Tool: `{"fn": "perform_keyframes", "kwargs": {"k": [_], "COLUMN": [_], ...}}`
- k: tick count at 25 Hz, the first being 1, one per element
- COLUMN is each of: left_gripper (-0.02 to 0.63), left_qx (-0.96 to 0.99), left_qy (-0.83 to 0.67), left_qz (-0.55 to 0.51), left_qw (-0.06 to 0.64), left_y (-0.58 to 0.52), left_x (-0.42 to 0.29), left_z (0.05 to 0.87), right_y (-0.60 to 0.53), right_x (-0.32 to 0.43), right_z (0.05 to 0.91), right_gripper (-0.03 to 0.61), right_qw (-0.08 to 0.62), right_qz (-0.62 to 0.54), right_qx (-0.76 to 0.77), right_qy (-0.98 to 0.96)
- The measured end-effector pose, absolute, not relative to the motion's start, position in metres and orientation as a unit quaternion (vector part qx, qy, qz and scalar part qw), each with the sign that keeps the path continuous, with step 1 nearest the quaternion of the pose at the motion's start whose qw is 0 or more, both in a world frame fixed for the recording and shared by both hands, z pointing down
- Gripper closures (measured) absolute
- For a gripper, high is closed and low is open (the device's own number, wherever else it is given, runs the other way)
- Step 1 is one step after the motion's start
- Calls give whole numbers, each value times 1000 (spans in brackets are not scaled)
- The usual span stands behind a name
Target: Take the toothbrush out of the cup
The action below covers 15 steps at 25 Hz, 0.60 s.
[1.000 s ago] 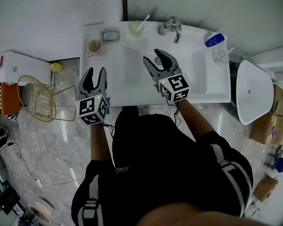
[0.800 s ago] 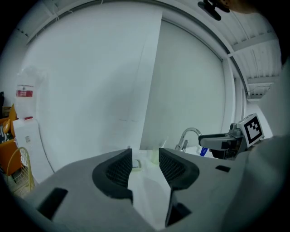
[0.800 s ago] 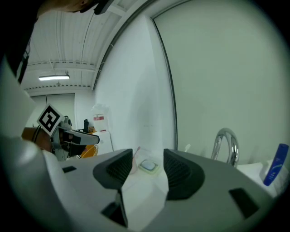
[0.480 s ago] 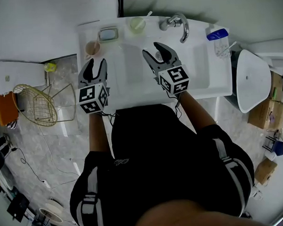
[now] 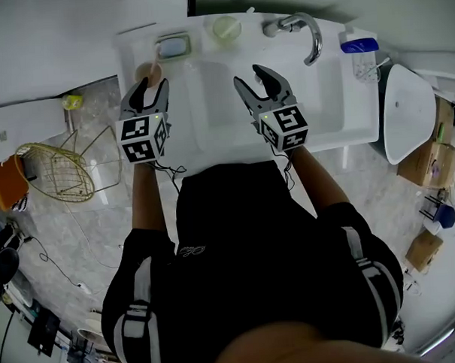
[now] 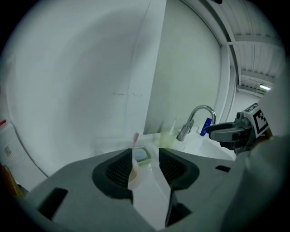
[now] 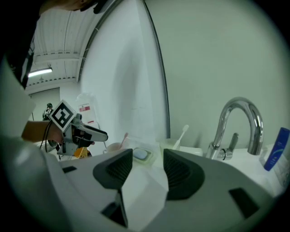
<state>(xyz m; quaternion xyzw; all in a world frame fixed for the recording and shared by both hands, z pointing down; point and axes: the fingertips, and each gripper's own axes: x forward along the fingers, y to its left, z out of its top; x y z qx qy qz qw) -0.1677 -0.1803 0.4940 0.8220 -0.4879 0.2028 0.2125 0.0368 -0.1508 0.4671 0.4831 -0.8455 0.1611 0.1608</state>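
Cup (image 5: 141,70) half behind left tongs (image 5: 150,88)

Basin (image 5: 216,102) — bare, free passage. Back ledge (image 5: 200,32) crowded: cup (image 5: 141,70) at left corner, soap dish (image 5: 173,46) just beside it, green cup (image 5: 225,26), faucet (image 5: 305,34). Wall (image 6: 81,81) directly behind — room above the cup open.

The white ceramic washbasin (image 5: 326,124) carries a pinkish cup (image 5: 146,71) just beyond the left gripper's (image 5: 151,88) fingers. A green soap dish (image 5: 174,46) and a pale green cup (image 5: 226,26) sit farther ahead, and a chrome tap (image 5: 305,32) stands past the right gripper's (image 5: 254,76) fingers.
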Motion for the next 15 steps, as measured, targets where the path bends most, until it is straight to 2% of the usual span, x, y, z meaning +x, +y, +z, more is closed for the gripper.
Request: {"fn": "perform_keyframes", "kwargs": {"k": [8,15], "left_gripper": [436,434], "left_qx": [825,812], "left_qy": [-449,-442], "left_qz": [266,296], "left_qw": [218,242], "left_y": [-203,-222], "left_x": [-167,-166], "left_z": [520,544], "right_y": [-140,-147], "right_x": [31,29], "right_z": [489,494], "right_gripper": [362,364], "right_qw": [182,174], "right_qz": [192,191], "right_qx": [487,480], "right_qy": [-832,-839]}}
